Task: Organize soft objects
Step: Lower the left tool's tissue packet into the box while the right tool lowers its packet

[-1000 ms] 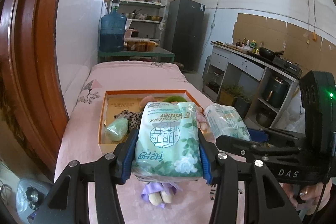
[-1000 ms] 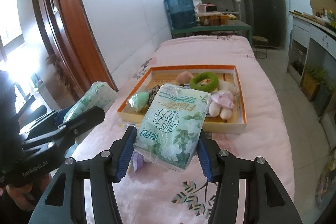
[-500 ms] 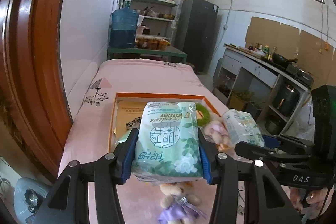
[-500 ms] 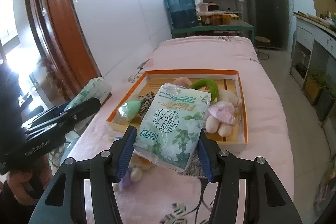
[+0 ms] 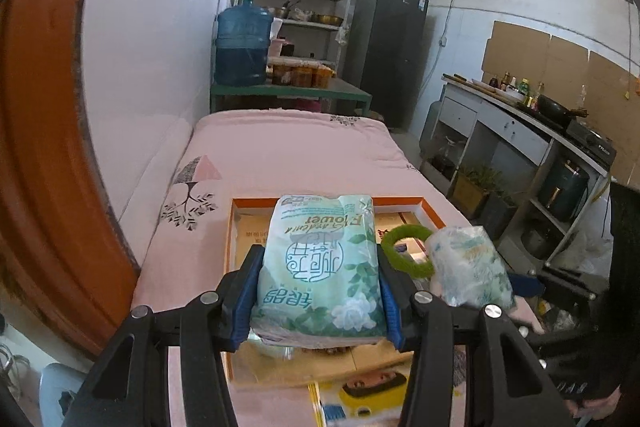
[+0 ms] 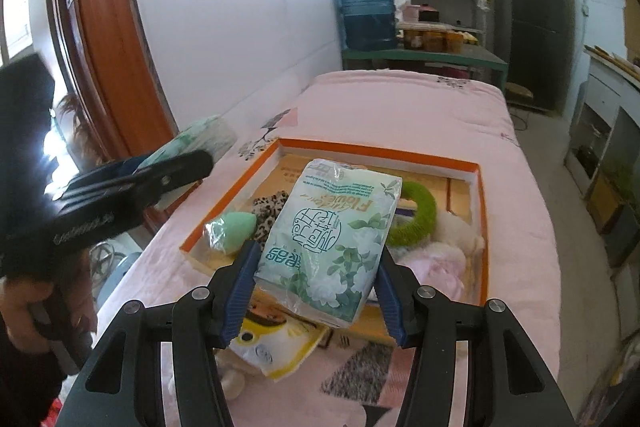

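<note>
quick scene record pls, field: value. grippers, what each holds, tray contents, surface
left gripper: shut on a green tissue pack, held above the tray
right gripper: shut on a second tissue pack, tilted, above the tray's near edge
tray: orange-rimmed, shallow, lying on the pink bedspread
tray contents: green ring, mint sponge in wrapper, leopard-print cloth, pale plush toys
outside tray: yellow-and-white plush on the bedspread, near side
task state: both packs not yet set down

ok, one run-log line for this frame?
left gripper: shut on tissue pack | right gripper: shut on second tissue pack | both above orange tray | not released
</note>
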